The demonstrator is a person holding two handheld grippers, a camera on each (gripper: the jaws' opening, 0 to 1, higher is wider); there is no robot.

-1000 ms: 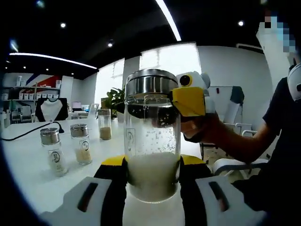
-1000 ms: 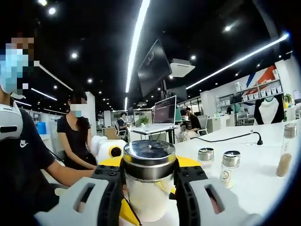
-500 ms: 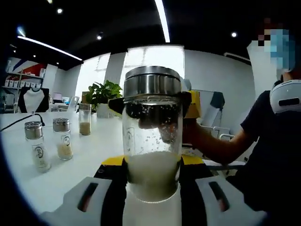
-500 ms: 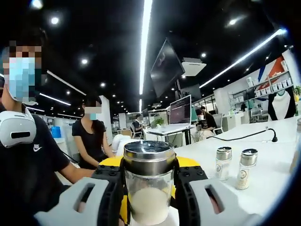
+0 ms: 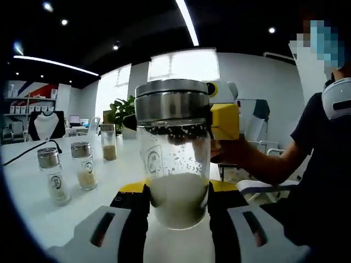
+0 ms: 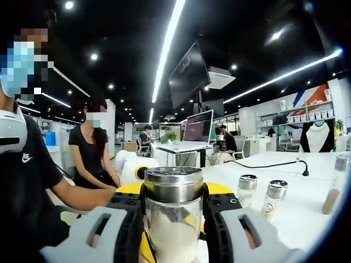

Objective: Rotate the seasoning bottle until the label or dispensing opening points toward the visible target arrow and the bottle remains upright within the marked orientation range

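A clear glass seasoning bottle (image 5: 173, 181) with a steel lid (image 5: 172, 100) and white grains in its lower half stands upright. My left gripper (image 5: 176, 200) is shut on its lower body. A small printed label (image 5: 153, 159) faces the left gripper view, left of centre. My right gripper (image 5: 224, 120), yellow, holds the bottle near the lid from behind on the right. In the right gripper view the bottle (image 6: 173, 222) sits between the jaws of my right gripper (image 6: 173, 205), which are shut just under the lid (image 6: 173, 183). No target arrow is visible.
Three small shakers (image 5: 51, 175) (image 5: 82, 164) (image 5: 108, 147) stand on the white table (image 5: 33, 213) to the left, also seen as shakers (image 6: 245, 189) (image 6: 273, 200) (image 6: 334, 192). A black cable (image 6: 269, 162) crosses the table. A person in a dark shirt (image 5: 323, 164) is close by, another person (image 6: 90, 159) beyond.
Both views have swung sideways and back, so the hands moved with the bottle. The bottle stays upright and both grippers keep their hold on it.
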